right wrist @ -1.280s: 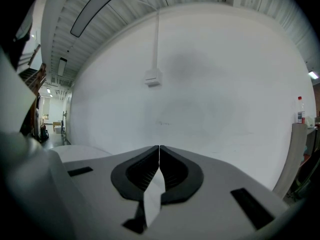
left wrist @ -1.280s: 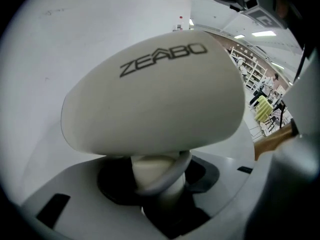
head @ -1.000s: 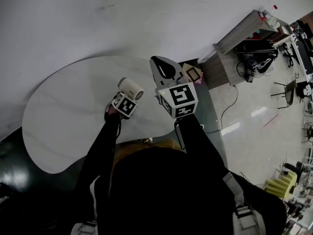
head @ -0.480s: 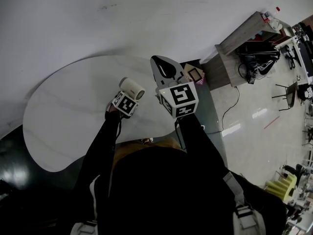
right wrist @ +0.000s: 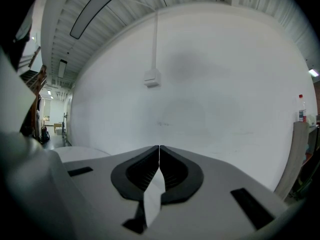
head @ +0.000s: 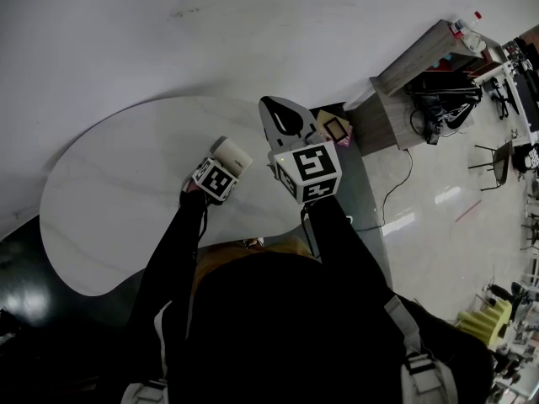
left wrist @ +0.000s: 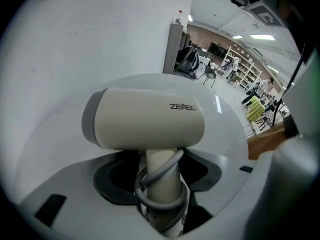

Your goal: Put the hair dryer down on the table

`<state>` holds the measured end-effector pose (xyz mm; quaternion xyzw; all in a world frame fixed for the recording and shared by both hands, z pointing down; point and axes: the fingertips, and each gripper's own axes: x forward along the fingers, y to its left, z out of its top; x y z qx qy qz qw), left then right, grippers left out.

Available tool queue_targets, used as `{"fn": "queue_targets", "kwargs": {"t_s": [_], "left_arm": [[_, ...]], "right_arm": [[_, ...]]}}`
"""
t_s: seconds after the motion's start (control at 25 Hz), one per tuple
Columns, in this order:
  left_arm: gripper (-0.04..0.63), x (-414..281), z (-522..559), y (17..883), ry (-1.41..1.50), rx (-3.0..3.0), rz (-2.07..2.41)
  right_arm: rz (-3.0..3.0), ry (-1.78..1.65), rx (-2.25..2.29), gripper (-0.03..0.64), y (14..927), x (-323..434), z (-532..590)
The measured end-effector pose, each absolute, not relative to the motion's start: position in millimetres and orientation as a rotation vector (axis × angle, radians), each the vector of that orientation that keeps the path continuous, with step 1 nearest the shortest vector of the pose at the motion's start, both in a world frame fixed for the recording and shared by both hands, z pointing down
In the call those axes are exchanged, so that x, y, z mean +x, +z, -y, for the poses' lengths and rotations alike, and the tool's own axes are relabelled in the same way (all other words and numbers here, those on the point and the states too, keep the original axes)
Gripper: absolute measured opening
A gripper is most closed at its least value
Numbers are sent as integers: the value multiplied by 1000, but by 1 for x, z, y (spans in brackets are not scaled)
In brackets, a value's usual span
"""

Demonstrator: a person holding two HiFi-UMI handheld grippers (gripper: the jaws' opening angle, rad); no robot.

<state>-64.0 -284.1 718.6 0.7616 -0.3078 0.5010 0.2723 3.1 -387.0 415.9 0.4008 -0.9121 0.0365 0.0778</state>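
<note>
Tongs come first. My left tongs [left wrist: 161, 163] point steeply down at the table [head: 109, 192]. Their two jaws stand apart and have just been opening. The handle [left wrist: 162, 176] of the hair dryer [left wrist: 145, 119] stands between them, with dark gaps on both sides, so the jaws do not squeeze it. One grey cord [left wrist: 159, 198] is looped round the handle. The fat cream head of the hair dryer sits just past the tips, lying sideways across them. From the head view it is right beside the marked cube of my left tongs, over the white table. I cannot tell if it rests on the top.

My right tongs [right wrist: 159, 149] are held almost level, next to the left ones and a bit further out. Their jaws are pressed together. A thin pale strip shows low down where they meet, and I cannot tell what it is.

I count two tongs, one hair dryer, one cord and one table.

A small framed thing [head: 334, 127] lies at the table's far edge, near my right tongs. Further off is a plain white wall [right wrist: 200, 84]. Beside it stands one tall cabinet [head: 404, 74] with one bottle [right wrist: 301, 109] on top.
</note>
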Motion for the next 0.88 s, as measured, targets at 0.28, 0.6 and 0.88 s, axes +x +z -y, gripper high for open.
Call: {"fn": "queue_targets", "kwargs": {"t_s": [0.28, 0.6, 0.88], "left_arm": [[324, -60, 280, 721, 1318, 2063, 806], [341, -71, 280, 712, 1366, 2028, 886], [341, -77, 280, 710, 1299, 2016, 921]], "right_arm": [[2739, 99, 1206, 28, 412, 4, 387], [2737, 92, 1192, 28, 412, 3, 388], [2741, 81, 1164, 28, 412, -4, 386]]}}
